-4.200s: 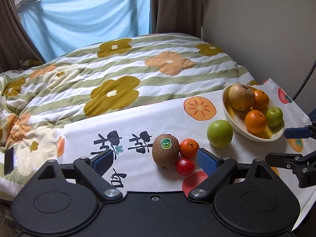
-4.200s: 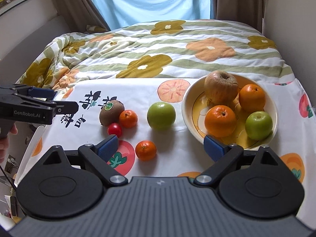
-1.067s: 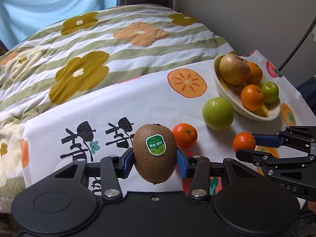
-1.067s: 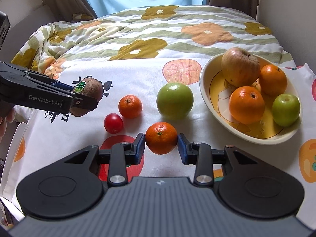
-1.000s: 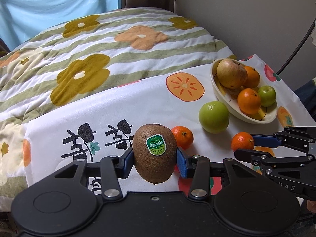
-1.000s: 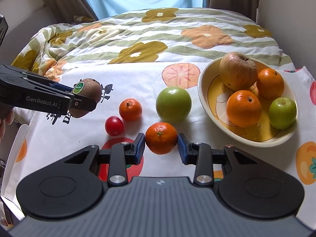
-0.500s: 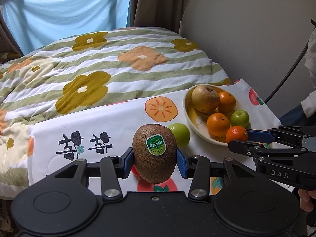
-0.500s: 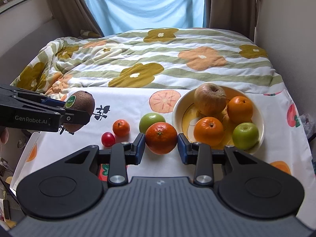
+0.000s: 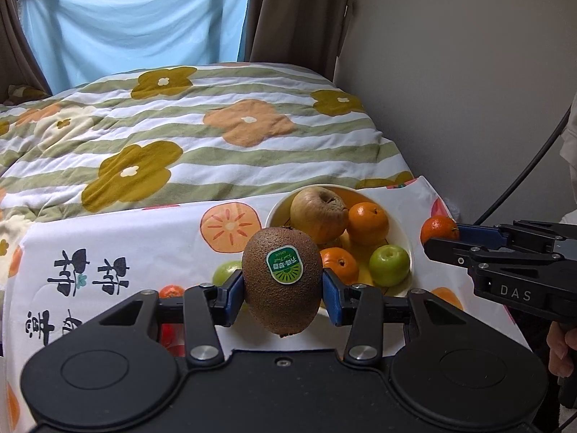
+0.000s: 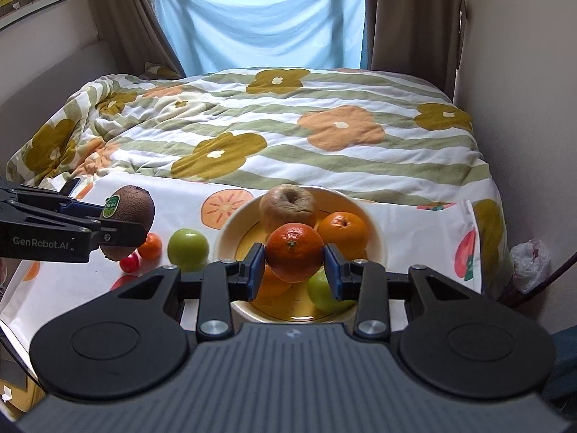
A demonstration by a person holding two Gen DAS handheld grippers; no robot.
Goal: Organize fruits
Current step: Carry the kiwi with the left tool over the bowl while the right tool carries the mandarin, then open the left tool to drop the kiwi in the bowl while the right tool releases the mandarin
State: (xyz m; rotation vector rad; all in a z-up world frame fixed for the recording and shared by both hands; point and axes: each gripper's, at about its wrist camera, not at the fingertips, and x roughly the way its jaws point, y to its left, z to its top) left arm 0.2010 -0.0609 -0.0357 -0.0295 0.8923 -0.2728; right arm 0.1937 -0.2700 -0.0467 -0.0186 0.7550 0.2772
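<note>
Above the bowl (image 10: 375,241), the right hand-held gripper (image 10: 295,269) stays clamped on a mandarin (image 10: 295,248); the left hand-held gripper (image 9: 283,294) clamps a kiwi (image 9: 282,279) nearer left. Lower each into free space between fruits before releasing, gently.

Crowded in the bowl (image 10: 375,241): big apple (image 10: 287,204), two oranges (image 10: 342,232), small green apple (image 9: 388,265). Bare yellow floor only near the front rim. Outside, left of bowl, green apple (image 10: 188,244), mandarin (image 10: 150,246) and tomato (image 10: 129,263) close together. Open cloth (image 10: 414,238) at right.
</note>
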